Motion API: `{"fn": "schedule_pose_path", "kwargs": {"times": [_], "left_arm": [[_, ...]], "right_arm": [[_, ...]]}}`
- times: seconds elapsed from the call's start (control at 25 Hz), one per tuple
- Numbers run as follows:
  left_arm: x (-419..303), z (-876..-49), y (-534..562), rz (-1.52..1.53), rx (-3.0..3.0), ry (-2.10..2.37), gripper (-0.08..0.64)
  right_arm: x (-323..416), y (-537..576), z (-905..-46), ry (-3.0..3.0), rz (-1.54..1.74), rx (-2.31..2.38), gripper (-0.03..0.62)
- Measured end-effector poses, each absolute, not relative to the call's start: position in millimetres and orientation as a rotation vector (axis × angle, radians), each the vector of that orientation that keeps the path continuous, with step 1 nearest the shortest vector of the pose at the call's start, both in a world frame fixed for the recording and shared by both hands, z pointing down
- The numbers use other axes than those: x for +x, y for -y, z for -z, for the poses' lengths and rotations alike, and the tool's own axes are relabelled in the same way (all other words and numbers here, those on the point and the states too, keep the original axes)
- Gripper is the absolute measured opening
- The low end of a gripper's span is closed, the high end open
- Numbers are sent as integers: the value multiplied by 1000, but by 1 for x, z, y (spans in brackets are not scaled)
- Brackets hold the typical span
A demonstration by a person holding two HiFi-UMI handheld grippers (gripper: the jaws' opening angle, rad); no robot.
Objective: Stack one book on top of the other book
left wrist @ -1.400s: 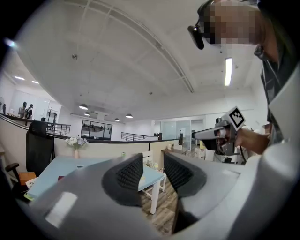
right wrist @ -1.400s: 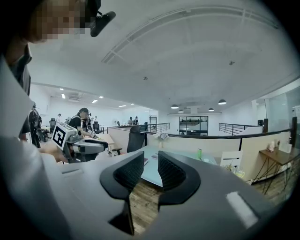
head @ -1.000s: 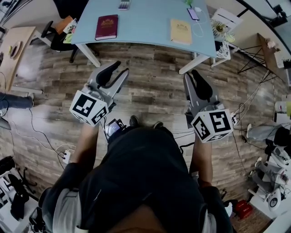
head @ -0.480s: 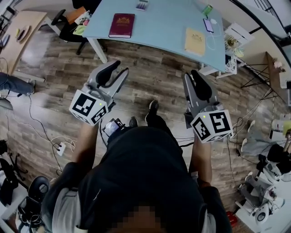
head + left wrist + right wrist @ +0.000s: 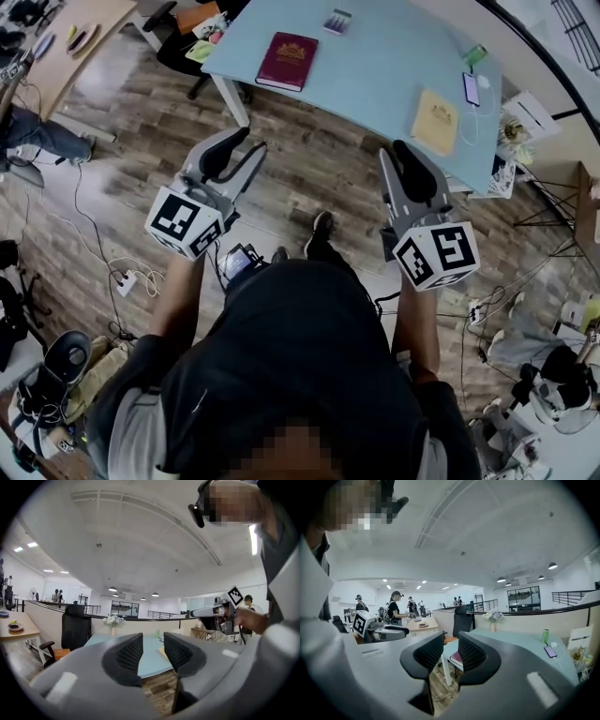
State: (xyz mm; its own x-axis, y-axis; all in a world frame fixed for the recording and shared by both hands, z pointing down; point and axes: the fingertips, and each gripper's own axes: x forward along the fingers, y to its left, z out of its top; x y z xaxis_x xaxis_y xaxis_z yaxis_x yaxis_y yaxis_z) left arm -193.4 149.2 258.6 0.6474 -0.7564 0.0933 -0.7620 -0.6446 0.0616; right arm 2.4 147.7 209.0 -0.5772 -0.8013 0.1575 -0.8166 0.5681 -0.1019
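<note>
1. What's changed: over the last second the pale blue worktop (image 5: 375, 66) has swung round in the head view. It was square-on along the top edge, and now it runs at a slant from upper left to right. A shoe (image 5: 321, 225) has also come forward on the wood floor (image 5: 141, 141), so I'd say the person is still walking up and turning toward it.
2. The claws haven't done anything in that time. The left claw (image 5: 251, 141) and right claw (image 5: 394, 152) are held out front in the same spots as before.
3. Claw state: the left claw's own view shows the pads (image 5: 129, 654) a little apart with nothing between them, only worktop and floor beyond. The right claw (image 5: 451, 651) is the same – slightly apart and empty.
4. For the task that means no stacking has started yet. My guess is it's still the approach.
5. The maroon book (image 5: 287, 61) lies flat near the worktop's far-left corner, closed, with a gold emblem on the cover. It also shows up past the jaws in the right gripper view.
6. The tan book (image 5: 436, 122) lies flat toward the right end near the front edge – well apart from the maroon one, with a phone (image 5: 472, 89) just beyond it.
</note>
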Motion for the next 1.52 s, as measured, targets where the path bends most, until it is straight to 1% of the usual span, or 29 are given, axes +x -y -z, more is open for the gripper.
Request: {"fn": "schedule_pose_path", "kwargs": {"times": [0.88, 1.36, 1.52], "left_arm": [[-198, -257, -69, -166, 2510, 1718, 192], [-172, -259, -24, -239, 2480, 1663, 192], [-176, -269, 2, -237, 2517, 1606, 192]], "right_arm": [[-12, 4, -225, 2913, -295, 934, 77], [6, 47, -240, 2907, -377, 942, 77], [6, 62, -244, 2878, -378, 1002, 77]]}}
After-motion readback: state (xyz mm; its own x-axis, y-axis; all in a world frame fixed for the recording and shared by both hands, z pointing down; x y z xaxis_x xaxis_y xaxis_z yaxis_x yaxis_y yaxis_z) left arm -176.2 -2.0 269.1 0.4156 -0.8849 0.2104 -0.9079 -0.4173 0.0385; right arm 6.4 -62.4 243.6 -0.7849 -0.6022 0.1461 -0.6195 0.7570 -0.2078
